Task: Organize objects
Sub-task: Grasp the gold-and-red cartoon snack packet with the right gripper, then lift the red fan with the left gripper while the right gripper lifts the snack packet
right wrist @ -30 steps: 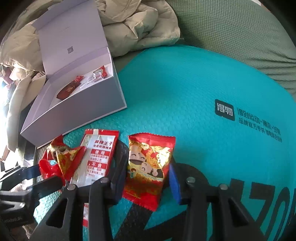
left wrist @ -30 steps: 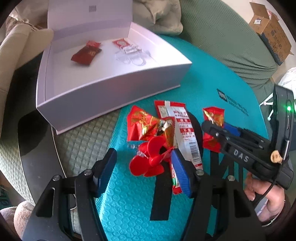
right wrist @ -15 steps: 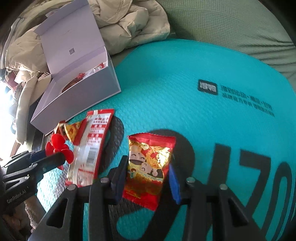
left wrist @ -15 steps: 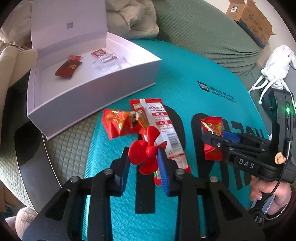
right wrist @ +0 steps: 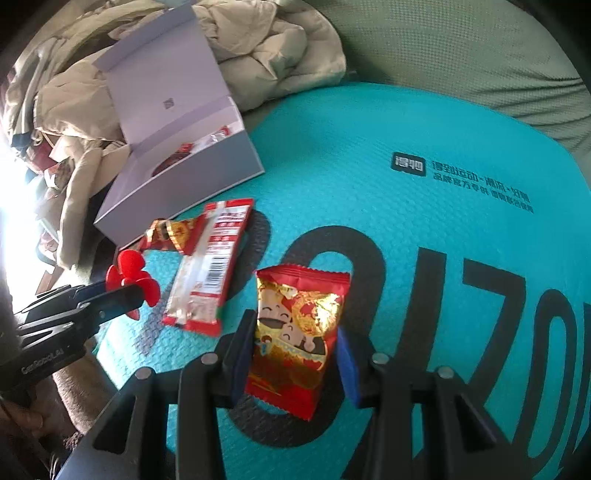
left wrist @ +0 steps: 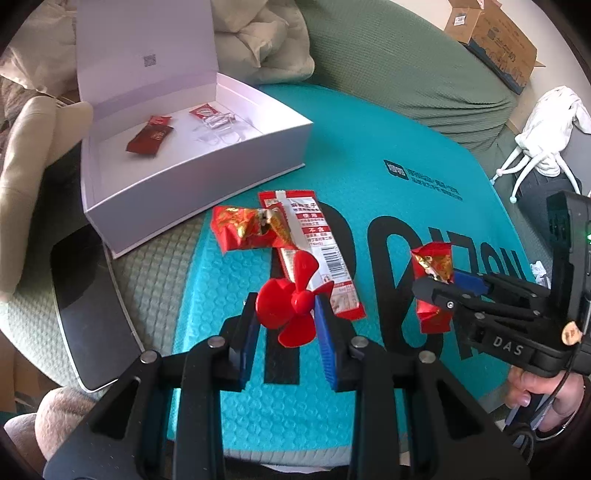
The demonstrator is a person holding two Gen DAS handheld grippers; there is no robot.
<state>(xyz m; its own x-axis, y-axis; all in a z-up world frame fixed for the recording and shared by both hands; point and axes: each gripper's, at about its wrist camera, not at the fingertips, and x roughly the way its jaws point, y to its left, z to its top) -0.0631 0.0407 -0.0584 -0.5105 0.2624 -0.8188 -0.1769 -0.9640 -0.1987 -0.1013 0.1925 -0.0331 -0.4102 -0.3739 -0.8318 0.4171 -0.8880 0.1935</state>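
My left gripper (left wrist: pixel 286 325) is shut on a red plastic propeller (left wrist: pixel 291 306) and holds it above the teal mat (left wrist: pixel 369 147). The propeller also shows in the right wrist view (right wrist: pixel 131 277). My right gripper (right wrist: pixel 295 350) is shut on a red and gold snack packet (right wrist: pixel 295 332), lifted off the mat; it shows in the left wrist view (left wrist: pixel 432 284). A long red and white packet (left wrist: pixel 314 251) and a crumpled red and gold packet (left wrist: pixel 247 229) lie on the mat. An open white box (left wrist: pixel 184 177) at the back left holds a dark red packet (left wrist: pixel 151 136) and small clear items.
A beige quilt (right wrist: pixel 266 48) lies behind the box. A green sofa cover (left wrist: pixel 388 66) runs along the back. A cardboard box (left wrist: pixel 495 33) and a white cloth on a stand (left wrist: pixel 546 122) are at the far right. A dark tablet-like slab (left wrist: pixel 88 314) lies at the left edge.
My left gripper closed on the red propeller and lifted it. My right gripper closed on the red and gold packet and raised it off the mat. Both pulled back from the box.
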